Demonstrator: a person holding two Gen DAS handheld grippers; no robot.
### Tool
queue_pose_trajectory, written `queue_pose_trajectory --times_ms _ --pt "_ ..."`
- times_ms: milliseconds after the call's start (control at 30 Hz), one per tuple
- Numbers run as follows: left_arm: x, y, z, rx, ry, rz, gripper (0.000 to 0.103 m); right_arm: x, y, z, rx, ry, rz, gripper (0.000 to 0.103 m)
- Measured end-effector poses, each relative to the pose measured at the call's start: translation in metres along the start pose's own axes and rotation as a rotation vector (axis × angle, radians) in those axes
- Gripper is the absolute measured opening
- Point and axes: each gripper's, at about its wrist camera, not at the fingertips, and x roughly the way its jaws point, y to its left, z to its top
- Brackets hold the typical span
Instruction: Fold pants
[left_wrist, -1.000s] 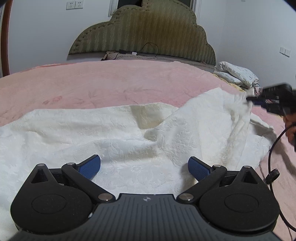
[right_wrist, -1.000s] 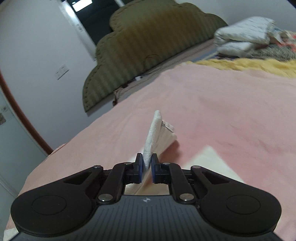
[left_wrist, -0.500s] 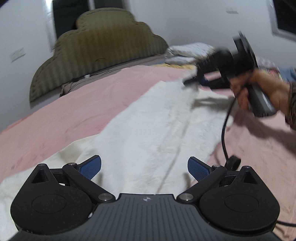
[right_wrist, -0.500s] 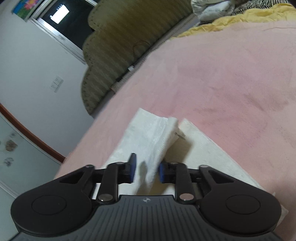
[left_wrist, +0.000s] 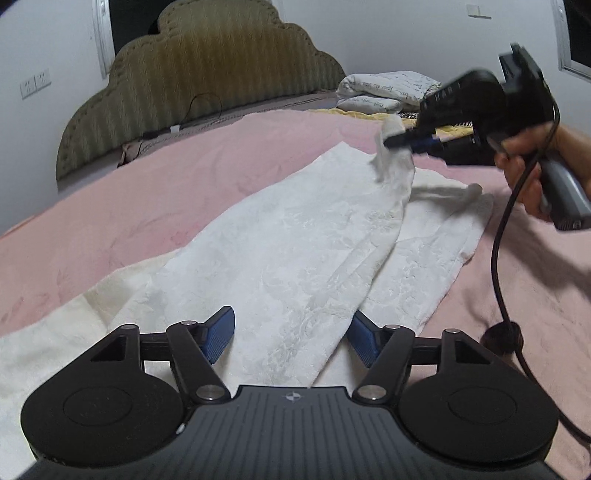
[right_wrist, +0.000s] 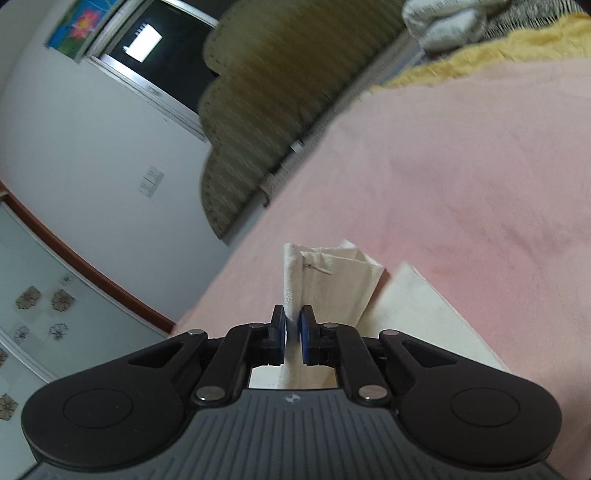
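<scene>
The white pants (left_wrist: 295, 251) are spread on the pink blanket (left_wrist: 177, 192) of the bed, in front of the green headboard (left_wrist: 199, 81). The left gripper (left_wrist: 291, 332) is held wide open over the near part of the pants, and nothing is gripped by it. The far end of the pants, toward the headboard, is lifted off the blanket and is pinched between the closed fingers of the right gripper (right_wrist: 293, 334).

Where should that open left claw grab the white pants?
Probably the near end of the upper leg, where the pants run between the open left gripper. Come in low along the bed and close across that raised edge; the right gripper holds the far hem.
</scene>
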Motion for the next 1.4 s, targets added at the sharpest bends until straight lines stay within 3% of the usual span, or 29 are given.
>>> queue_pose_trajectory --times_ms 100,133,200,267,300,333,367,433,567,667,800,900,1067,1200,1400 --pt "0.000 -0.005 0.000 0.047 -0.014 0.033 0.073 0.010 -0.014 -0.008 0.065 0.039 -0.070 0.020" --pt "0.000 -0.008 -0.001 0.075 -0.025 0.048 0.074 0.012 -0.018 -0.010 0.081 0.043 -0.081 0.031" --pt "-0.002 -0.017 -0.003 0.111 -0.040 0.071 0.072 0.013 -0.021 -0.017 0.102 0.007 -0.048 0.034" --pt "0.001 -0.016 -0.001 0.088 -0.038 0.057 0.055 0.017 -0.017 -0.018 0.070 -0.012 -0.042 0.035" --pt "0.002 -0.014 0.000 0.066 -0.033 0.037 0.038 0.021 -0.015 -0.018 0.043 -0.012 -0.038 0.035" --pt "0.003 -0.014 0.001 0.045 -0.027 0.025 0.022 0.026 -0.014 -0.016 0.028 -0.011 -0.044 0.025" --pt "0.003 -0.013 0.002 0.031 -0.026 0.030 0.018 0.028 -0.014 -0.015 0.027 -0.013 -0.049 0.006" --pt "-0.001 -0.013 0.004 0.023 -0.048 0.041 0.013 0.029 -0.012 -0.011 0.026 -0.027 -0.024 0.006" --pt "-0.024 -0.015 0.013 0.014 -0.125 -0.003 0.011 0.004 0.015 -0.006 -0.090 -0.113 0.042 0.005" --pt "-0.030 -0.025 0.013 0.043 -0.116 -0.064 0.011 -0.019 0.021 -0.007 -0.178 -0.132 0.015 0.005" --pt "-0.015 -0.038 -0.004 0.075 -0.050 -0.099 0.012 -0.028 -0.014 -0.022 -0.125 -0.054 -0.087 0.006" --pt "-0.009 -0.038 -0.011 0.078 -0.031 -0.100 0.012 -0.024 -0.038 -0.034 -0.035 -0.022 -0.114 0.006" --pt "-0.014 -0.024 -0.011 0.044 -0.033 -0.139 0.015 -0.038 -0.038 -0.035 -0.018 -0.018 -0.127 0.012" --pt "-0.017 -0.028 -0.017 0.068 -0.056 -0.130 0.013 -0.053 -0.030 -0.039 -0.125 -0.038 -0.163 0.012" --pt "-0.026 -0.028 -0.017 0.079 -0.079 -0.136 0.011 -0.063 -0.028 -0.040 -0.135 -0.083 -0.142 0.009"
